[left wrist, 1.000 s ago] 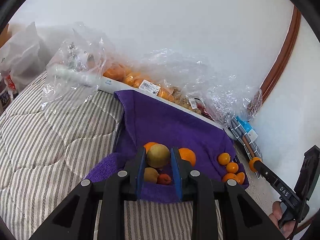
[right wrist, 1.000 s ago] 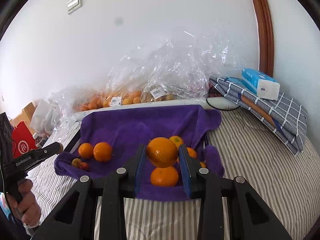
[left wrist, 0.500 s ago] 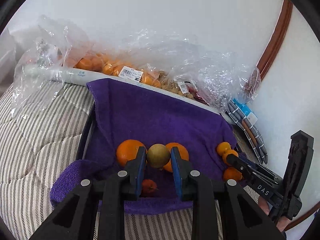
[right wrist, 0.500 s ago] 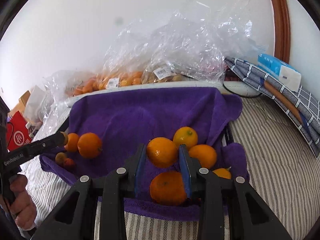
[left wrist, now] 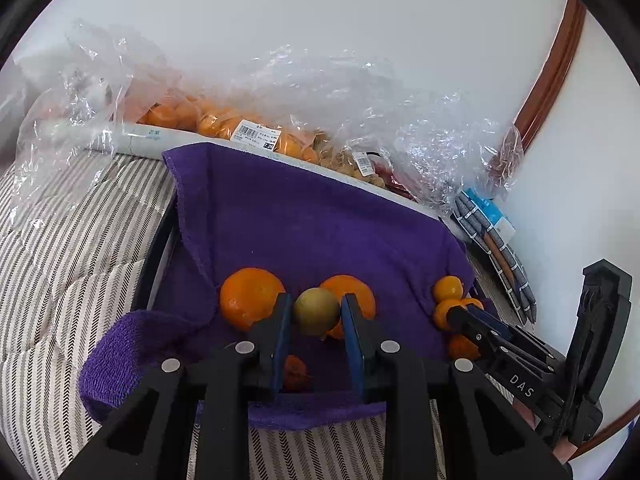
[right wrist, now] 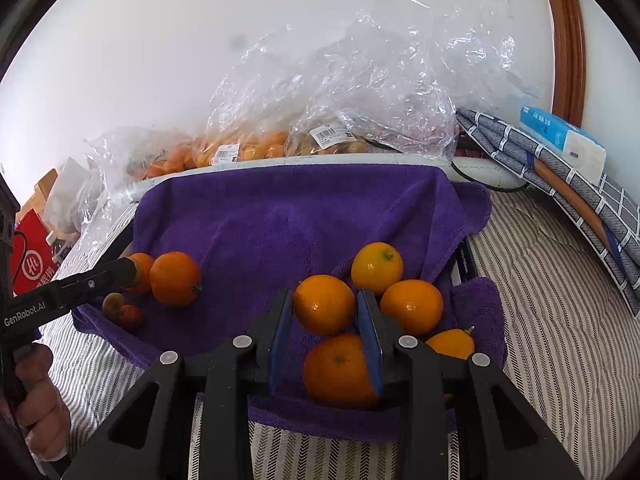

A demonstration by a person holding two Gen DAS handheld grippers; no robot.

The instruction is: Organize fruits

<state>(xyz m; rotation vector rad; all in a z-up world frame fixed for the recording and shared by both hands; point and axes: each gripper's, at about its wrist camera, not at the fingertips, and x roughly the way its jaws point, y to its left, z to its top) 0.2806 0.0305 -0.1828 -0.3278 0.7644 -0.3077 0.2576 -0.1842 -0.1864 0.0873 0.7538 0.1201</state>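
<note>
Fruit gripped: left tool (left wrist: 316, 314) clamps brownish fruit (left wrist: 316, 311), right tool (right wrist: 325, 308) an orange (right wrist: 324, 304).

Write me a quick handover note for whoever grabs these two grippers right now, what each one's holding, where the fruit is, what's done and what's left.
Left gripper: shut on a greenish-brown fruit, held low over the left end of the purple towel.
Right gripper: shut on an orange, held over the right-hand pile.
Fruit placed: two big oranges and a small red fruit at the left end; four oranges grouped at the right end.
Done: fruit sorted into two groups on the towel.
Left: release both held fruits into their groups; more fruit sits in the plastic bags by the wall.
</note>
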